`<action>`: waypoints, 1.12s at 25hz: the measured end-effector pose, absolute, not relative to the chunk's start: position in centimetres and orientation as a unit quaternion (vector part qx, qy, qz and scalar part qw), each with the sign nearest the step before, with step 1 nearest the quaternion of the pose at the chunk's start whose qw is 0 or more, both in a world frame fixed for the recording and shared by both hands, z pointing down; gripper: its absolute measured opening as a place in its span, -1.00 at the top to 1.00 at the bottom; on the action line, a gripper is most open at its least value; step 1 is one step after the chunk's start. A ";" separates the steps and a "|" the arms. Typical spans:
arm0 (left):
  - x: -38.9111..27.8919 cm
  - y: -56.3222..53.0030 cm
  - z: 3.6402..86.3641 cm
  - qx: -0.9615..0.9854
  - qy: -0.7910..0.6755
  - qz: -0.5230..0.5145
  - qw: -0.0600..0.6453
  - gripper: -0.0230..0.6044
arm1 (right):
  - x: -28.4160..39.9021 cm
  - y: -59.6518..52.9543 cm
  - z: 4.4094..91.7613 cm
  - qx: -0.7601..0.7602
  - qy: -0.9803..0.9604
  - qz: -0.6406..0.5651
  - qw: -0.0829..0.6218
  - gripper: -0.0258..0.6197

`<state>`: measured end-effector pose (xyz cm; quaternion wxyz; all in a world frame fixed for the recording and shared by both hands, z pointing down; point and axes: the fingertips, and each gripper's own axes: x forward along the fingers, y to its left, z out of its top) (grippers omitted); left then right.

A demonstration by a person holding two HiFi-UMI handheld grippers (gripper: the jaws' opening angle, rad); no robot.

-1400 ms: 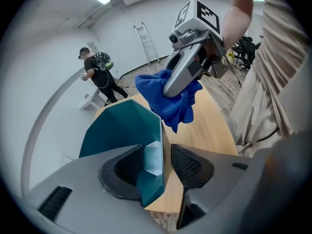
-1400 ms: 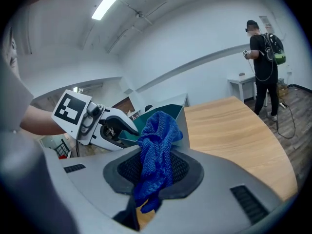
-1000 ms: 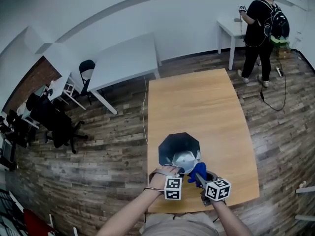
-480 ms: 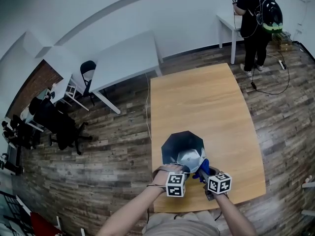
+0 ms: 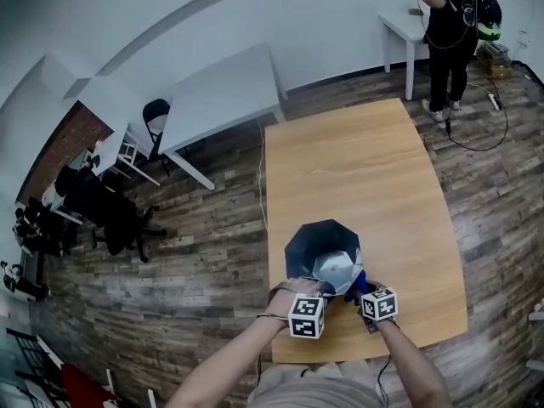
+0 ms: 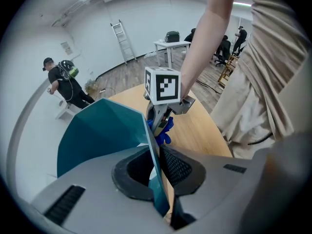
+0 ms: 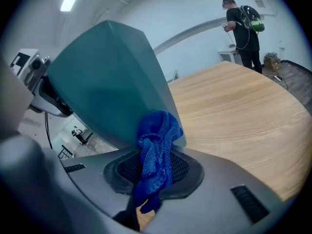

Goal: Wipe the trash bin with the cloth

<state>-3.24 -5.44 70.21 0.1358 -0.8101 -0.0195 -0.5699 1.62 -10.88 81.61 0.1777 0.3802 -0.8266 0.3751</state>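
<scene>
Teal faceted trash bin (image 5: 321,246): lower centre of the head view, on the wooden table (image 5: 365,168) close to its near edge, mouth open to the camera.
Left gripper (image 5: 320,289): jaws have just been closing and are clamped on the bin's near wall at the rim.
Right gripper (image 5: 361,291): jaws pinched on the blue cloth (image 7: 157,150), which is bunched against the bin's outer wall, lower centre of the right gripper view.

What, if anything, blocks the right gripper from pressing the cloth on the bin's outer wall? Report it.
Likely nothing; it looks reachable. The right gripper, shut on the blue cloth, sits at the trash bin wall. The left gripper, jaws just closing on the rim, is off to the side.
</scene>
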 end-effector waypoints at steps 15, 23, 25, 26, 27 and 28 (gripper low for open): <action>-3.2 -6.7 70.6 -0.811 0.004 -0.571 0.126 0.78 | 0.5 -12.5 91.4 0.384 -0.777 0.420 0.271 0.67; -2.7 -7.1 70.9 -0.812 0.053 -0.575 0.090 0.78 | 2.9 -10.2 85.2 0.405 -0.797 0.393 0.215 0.67; -2.8 -7.4 70.8 -0.810 0.065 -0.577 0.076 0.78 | 3.0 -9.8 81.8 0.403 -0.810 0.381 0.190 0.67; -2.8 -7.6 70.8 -0.809 0.072 -0.579 0.070 0.78 | 3.0 -9.7 80.1 0.401 -0.817 0.374 0.177 0.67; -2.9 -7.9 70.9 -0.808 0.078 -0.581 0.065 0.78 | 3.0 -9.6 78.3 0.399 -0.824 0.367 0.164 0.67; -2.9 -8.1 71.0 -0.806 0.084 -0.583 0.061 0.78 | 2.9 -9.5 76.6 0.396 -0.831 0.361 0.149 0.67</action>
